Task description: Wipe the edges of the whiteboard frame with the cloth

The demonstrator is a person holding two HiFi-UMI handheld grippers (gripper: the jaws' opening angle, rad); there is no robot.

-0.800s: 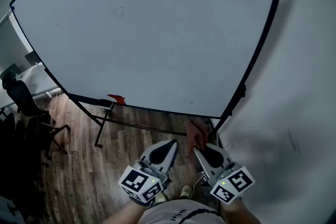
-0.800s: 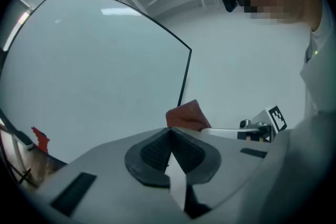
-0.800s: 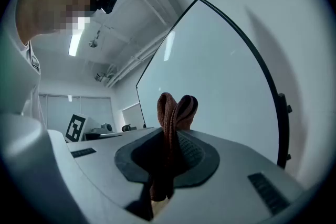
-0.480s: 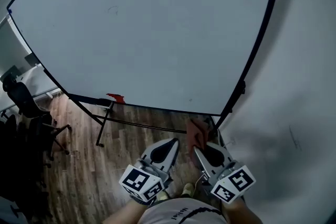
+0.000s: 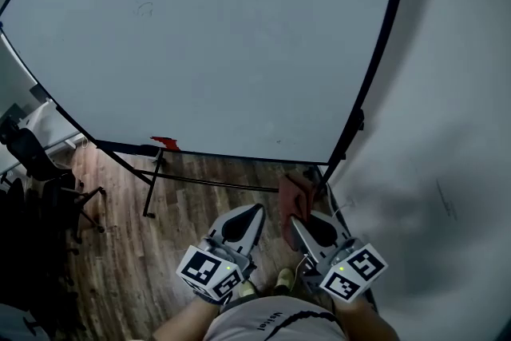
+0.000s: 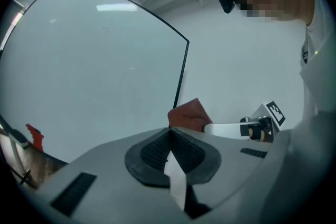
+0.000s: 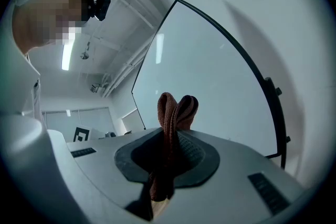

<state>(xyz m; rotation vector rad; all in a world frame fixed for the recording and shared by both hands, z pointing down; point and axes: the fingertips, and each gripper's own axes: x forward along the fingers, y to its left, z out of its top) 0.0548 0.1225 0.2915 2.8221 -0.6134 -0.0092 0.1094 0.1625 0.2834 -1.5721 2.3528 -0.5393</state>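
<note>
A large whiteboard (image 5: 215, 44) with a thin black frame (image 5: 375, 60) stands on a wheeled stand before me. My right gripper (image 5: 297, 221) is shut on a folded reddish-brown cloth (image 5: 294, 200), held low near the board's bottom right corner. In the right gripper view the cloth (image 7: 173, 113) sticks up between the pads, with the frame's right edge (image 7: 262, 86) ahead. My left gripper (image 5: 249, 213) is shut with nothing in it, just left of the right one. The left gripper view shows the cloth (image 6: 190, 114) and the frame's corner (image 6: 184, 60).
A small red object (image 5: 164, 143) sits on the board's bottom ledge at the left. The stand's black legs (image 5: 152, 188) rest on the wooden floor. Black office chairs (image 5: 36, 164) stand at the far left. A white wall (image 5: 455, 132) rises on the right.
The view has shifted slightly, so the board sits further left and higher in frame. Both grippers have stayed low, side by side, with the cloth still held.
</note>
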